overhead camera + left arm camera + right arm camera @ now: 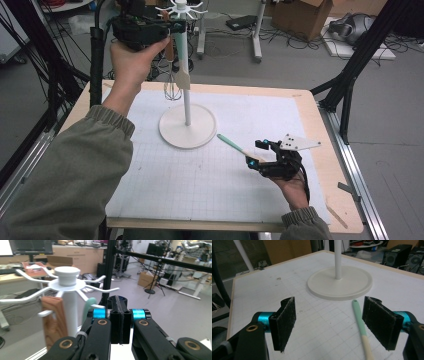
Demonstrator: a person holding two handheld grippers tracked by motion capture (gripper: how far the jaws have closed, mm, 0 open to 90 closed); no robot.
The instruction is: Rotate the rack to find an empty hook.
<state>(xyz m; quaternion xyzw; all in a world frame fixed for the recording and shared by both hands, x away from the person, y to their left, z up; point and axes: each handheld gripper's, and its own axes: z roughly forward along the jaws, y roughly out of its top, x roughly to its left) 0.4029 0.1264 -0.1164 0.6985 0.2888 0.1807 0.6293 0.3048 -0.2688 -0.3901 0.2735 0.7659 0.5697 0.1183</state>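
Left gripper [121, 315], clenched empty, steadies by the white hooked utensil stand [186, 75]; right gripper [337, 325], released, straddles the mint-green wooden-handled utensil [361, 327] lying on the bench [320, 150], positioned for pickup.

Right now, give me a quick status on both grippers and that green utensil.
Left gripper shut, empty, up by the rack's hooks. Right gripper open, low over the mat. Green-handled utensil flat on the mat beside the right-hand pad. Nothing in the way.
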